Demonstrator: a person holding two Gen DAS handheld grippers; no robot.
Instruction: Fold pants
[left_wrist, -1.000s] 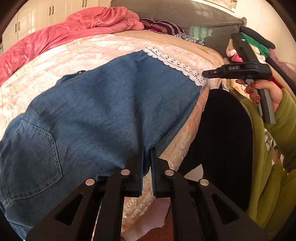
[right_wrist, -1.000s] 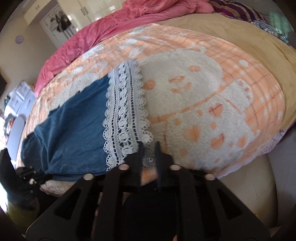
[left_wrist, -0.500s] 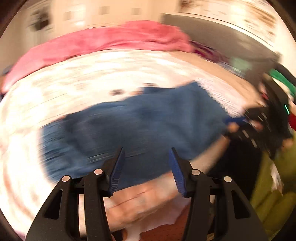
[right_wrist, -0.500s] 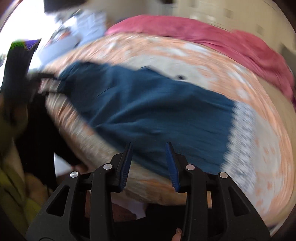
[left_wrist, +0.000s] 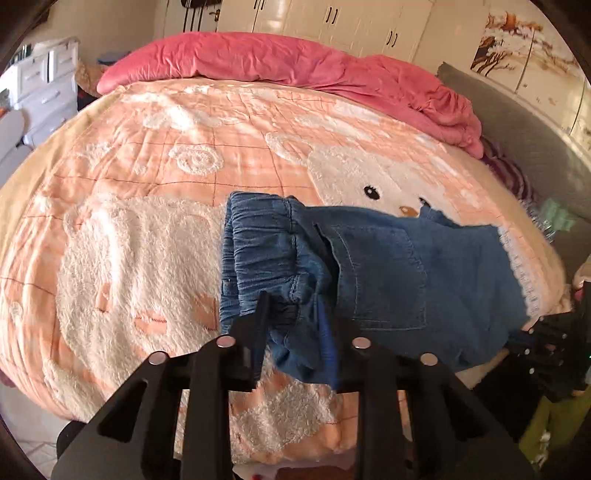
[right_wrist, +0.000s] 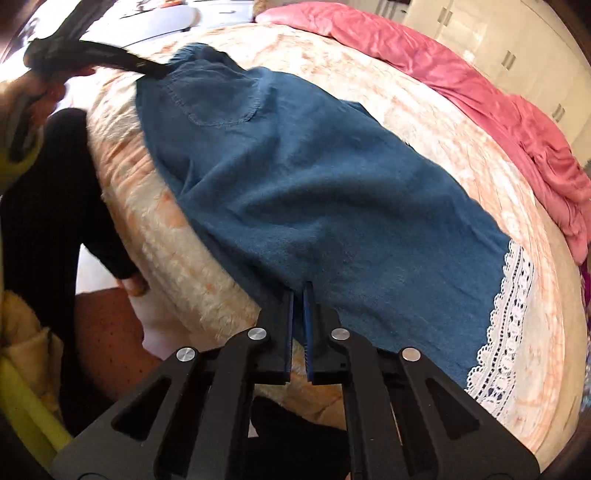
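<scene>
Blue denim pants (left_wrist: 373, 266) with a white lace hem (right_wrist: 506, 317) lie across the near edge of the bed. In the left wrist view my left gripper (left_wrist: 291, 314) has its jaws around the bunched waistband corner, with a fold of denim between them. In the right wrist view my right gripper (right_wrist: 298, 295) is shut on the near edge of the pant leg (right_wrist: 295, 192). The left gripper also shows at the waistband in the right wrist view (right_wrist: 92, 55). The right gripper shows at the far right of the left wrist view (left_wrist: 546, 332).
The bed has a peach and white plush blanket (left_wrist: 147, 229) with a crumpled pink duvet (left_wrist: 295, 66) at the far side. A grey headboard (left_wrist: 535, 155) is at the right. White drawers (left_wrist: 40, 88) stand at the left. The person's dark leg (right_wrist: 48, 206) is beside the bed edge.
Both grippers let go, opened and moved left along the pants. The left one now grips the waistband corner, the right one the mid leg edge instead of the lace hem.
</scene>
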